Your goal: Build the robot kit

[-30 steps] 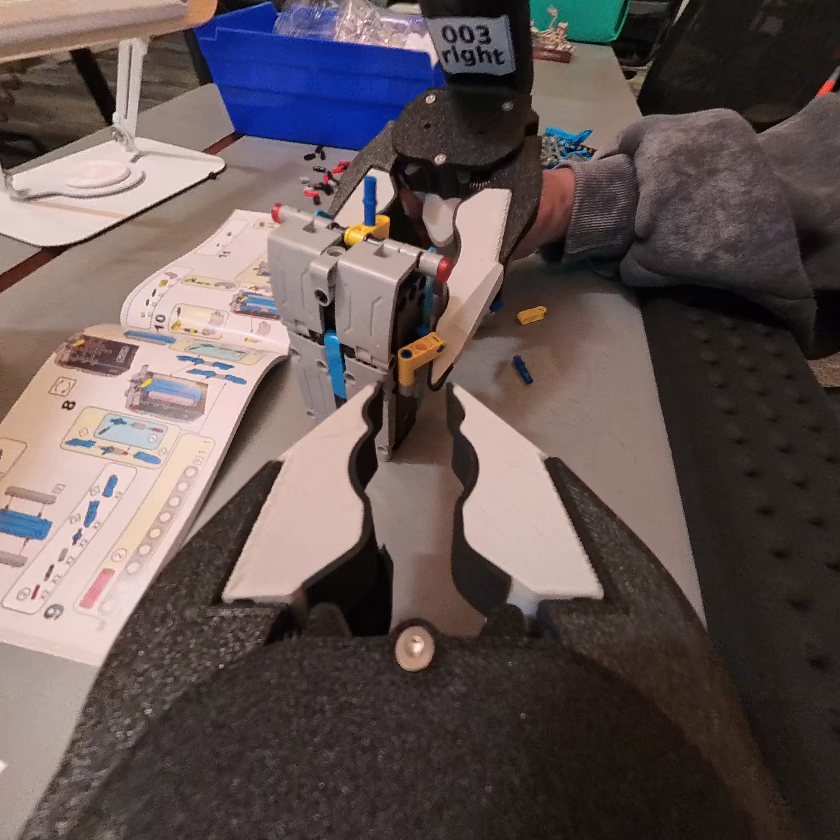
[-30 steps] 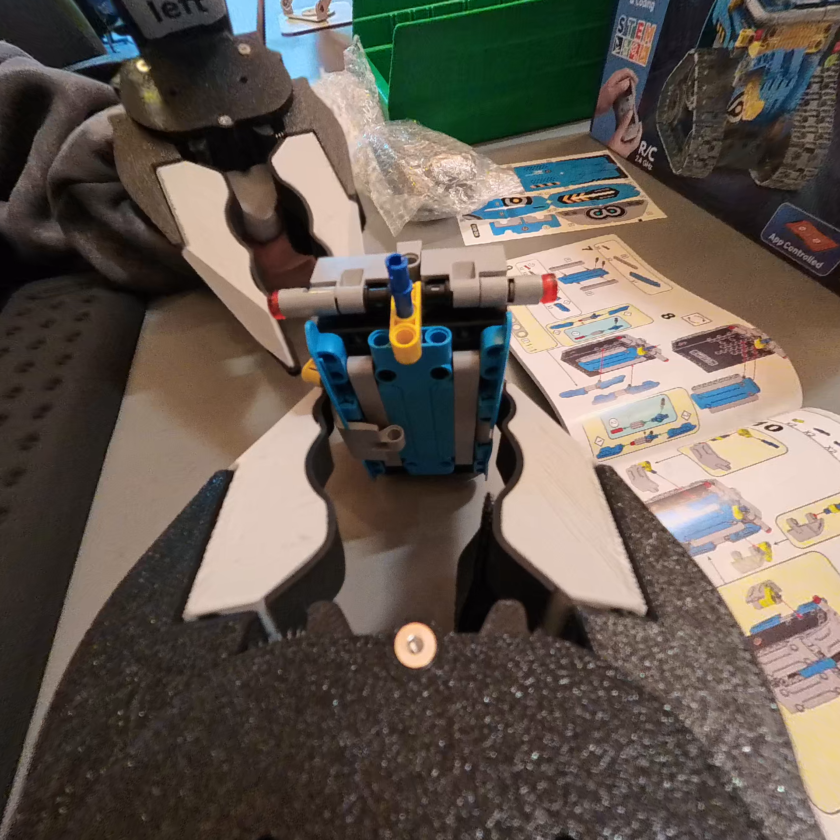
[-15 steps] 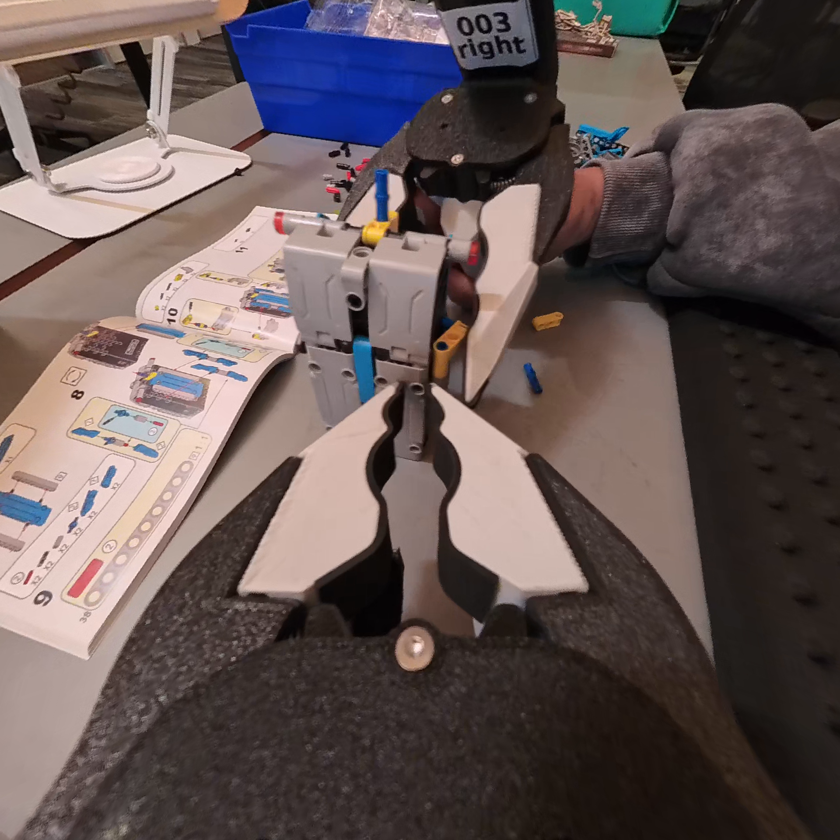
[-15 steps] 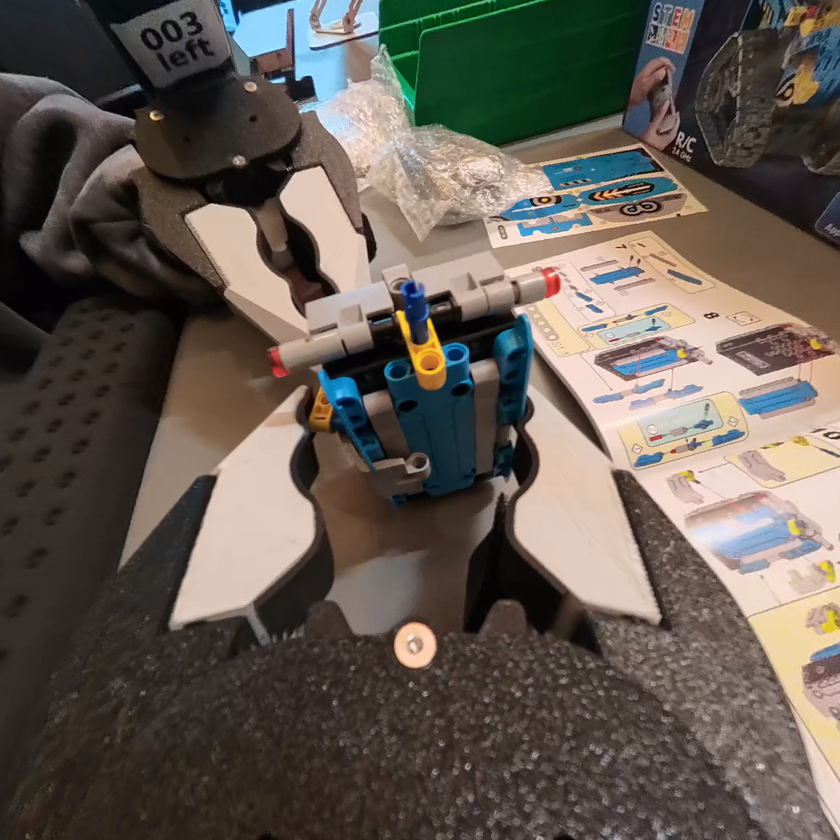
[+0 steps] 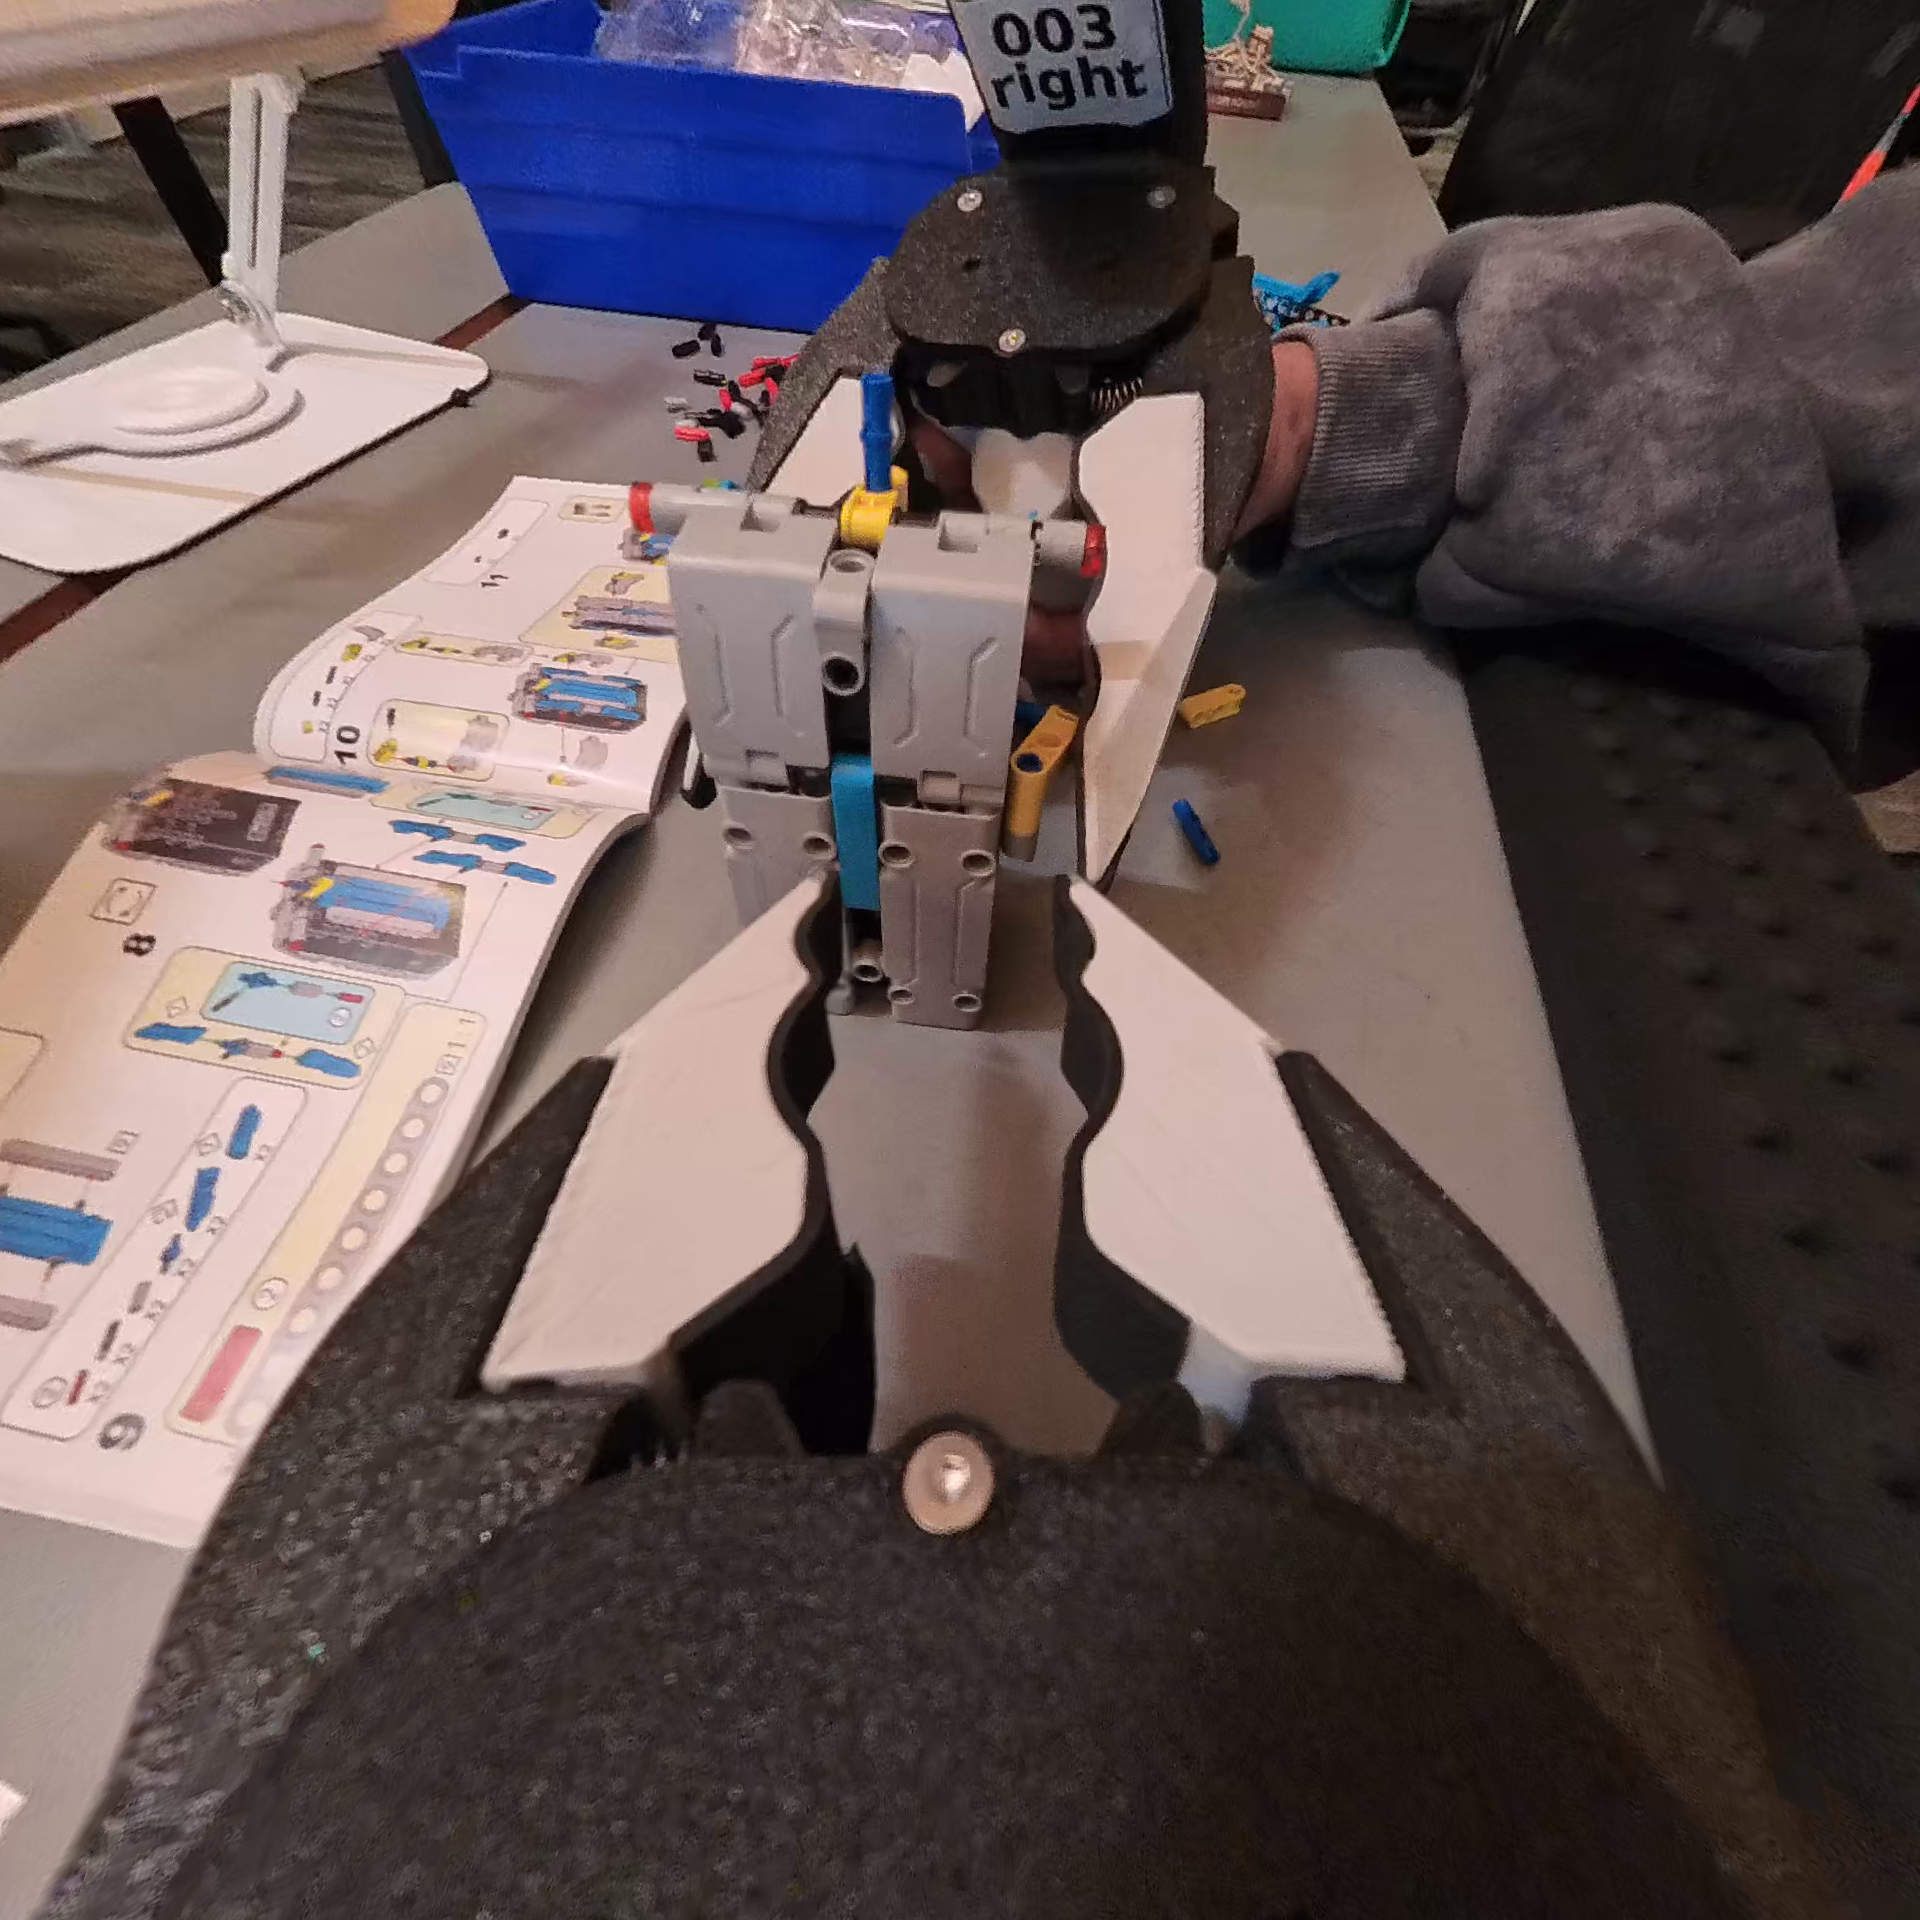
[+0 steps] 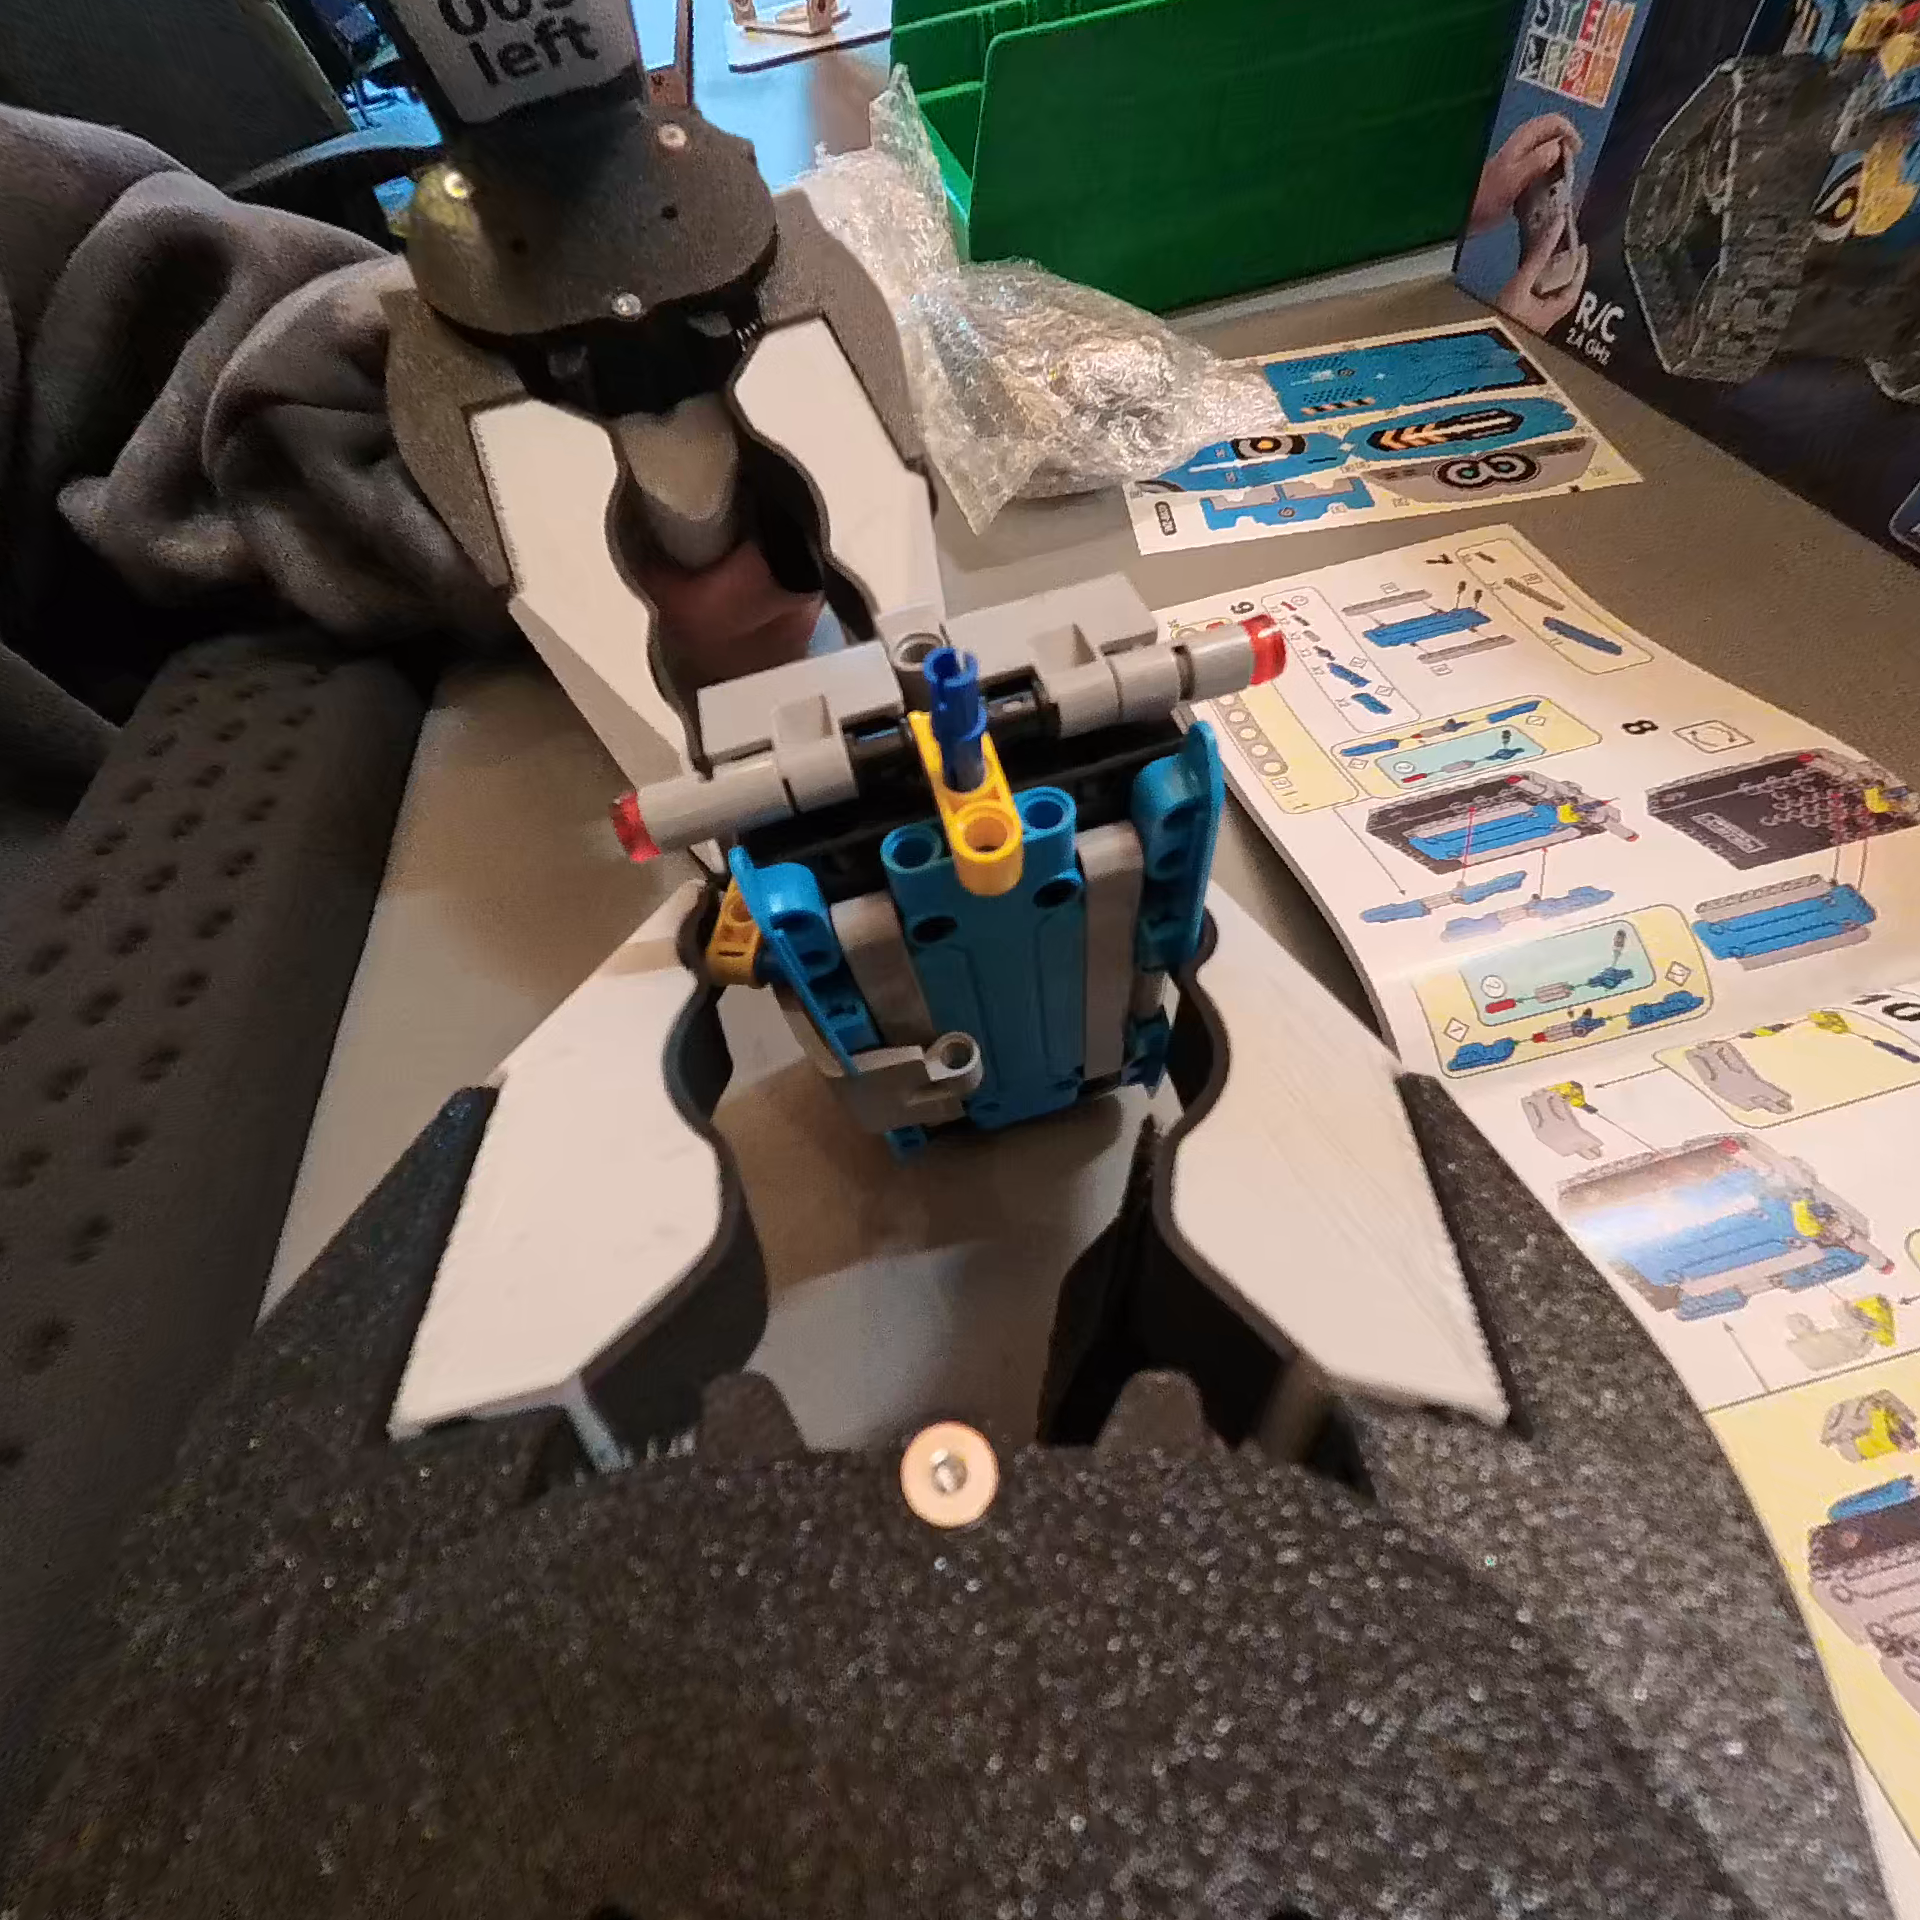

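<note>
— What's around you?

— A grey counter, with a dark dimpled mat along one edge. At the far side a blue bin and a white stand; the other way, a green bin and a printed box. An open manual lies flat, a sticker sheet and a crumpled plastic bag beyond it. Small loose pins are scattered near the blue bin.

— And your jaws?

— My right gripper is clenched on the brick model, holding it upright over the counter. My left gripper is released, jaws spread at the model's lower grey end; whether they touch it, I cannot tell.
</note>
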Available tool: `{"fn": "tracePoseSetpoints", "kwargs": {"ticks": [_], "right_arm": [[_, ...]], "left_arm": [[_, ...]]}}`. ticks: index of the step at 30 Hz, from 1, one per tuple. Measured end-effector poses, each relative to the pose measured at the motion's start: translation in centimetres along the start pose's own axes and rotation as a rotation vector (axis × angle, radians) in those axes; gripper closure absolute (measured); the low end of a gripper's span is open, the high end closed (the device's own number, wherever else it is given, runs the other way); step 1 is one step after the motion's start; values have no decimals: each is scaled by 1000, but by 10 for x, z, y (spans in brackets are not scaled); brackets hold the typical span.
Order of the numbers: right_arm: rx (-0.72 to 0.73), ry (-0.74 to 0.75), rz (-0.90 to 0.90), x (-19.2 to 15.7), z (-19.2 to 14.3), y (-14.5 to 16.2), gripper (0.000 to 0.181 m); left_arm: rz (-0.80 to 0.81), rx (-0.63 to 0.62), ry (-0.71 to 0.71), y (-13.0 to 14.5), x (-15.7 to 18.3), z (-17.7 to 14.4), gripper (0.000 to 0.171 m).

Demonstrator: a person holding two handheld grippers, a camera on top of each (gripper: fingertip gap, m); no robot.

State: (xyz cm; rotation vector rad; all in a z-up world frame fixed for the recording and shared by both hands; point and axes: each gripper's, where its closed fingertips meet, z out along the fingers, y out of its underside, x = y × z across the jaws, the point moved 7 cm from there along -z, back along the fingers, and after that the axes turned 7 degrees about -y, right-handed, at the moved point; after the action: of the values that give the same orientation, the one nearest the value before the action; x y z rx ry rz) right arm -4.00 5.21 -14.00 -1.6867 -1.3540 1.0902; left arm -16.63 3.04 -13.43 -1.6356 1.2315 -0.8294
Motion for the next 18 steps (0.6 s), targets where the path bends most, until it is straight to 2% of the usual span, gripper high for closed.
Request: {"fn": "tracePoseSetpoints", "kwargs": {"ticks": [2, 4, 6, 9, 11, 13, 18], "right_arm": [[-8, 12, 6, 0, 0, 0, 95], [-12, 23, 10, 0, -1, 0, 95], [-18, 31, 5, 0, -2, 0, 95], [-21, 37, -2, 0, -3, 1, 95], [-23, 40, -12, 0, -2, 1, 95], [-24, 43, -20, 0, -1, 0, 95], [-43, 67, -46, 0, -2, 1, 95]], "left_arm": [[44, -6, -33, -2, -4, 0, 132], [73, 18, -22, -8, -2, -6, 146], [64, 43, 11, -16, 4, -15, 149], [73, 35, 67, -21, 21, -17, 149], [66, 15, 82, -19, 29, -10, 142], [55, -9, 66, -16, 30, -3, 134], [30, -5, 56, -15, 28, -2, 133]]}}
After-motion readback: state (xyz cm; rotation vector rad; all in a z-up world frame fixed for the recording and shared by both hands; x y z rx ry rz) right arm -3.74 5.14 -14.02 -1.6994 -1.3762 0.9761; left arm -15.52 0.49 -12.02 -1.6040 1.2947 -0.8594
